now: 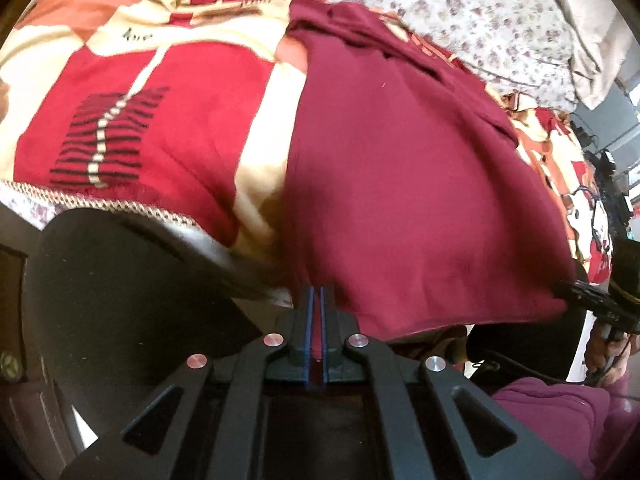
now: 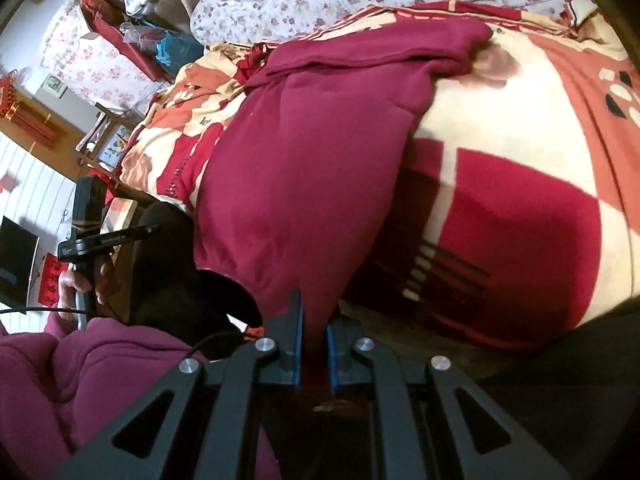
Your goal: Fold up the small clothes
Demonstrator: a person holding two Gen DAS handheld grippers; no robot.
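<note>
Left gripper [image 1: 316,300] pinches the near hem of the plain maroon knit garment [image 1: 400,160], which lies spread over the red, cream and orange patterned fleece blanket [image 1: 180,120]. Blanket lettering is too blurred to read. Right gripper [image 2: 314,320] clamps a bunched hem corner.

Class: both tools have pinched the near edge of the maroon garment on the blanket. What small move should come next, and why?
Probably lift and carry the near hem toward the far end, folding it over. The left tool and right tool are each shut on the maroon garment, whose body lies spread on the patterned blanket.
</note>
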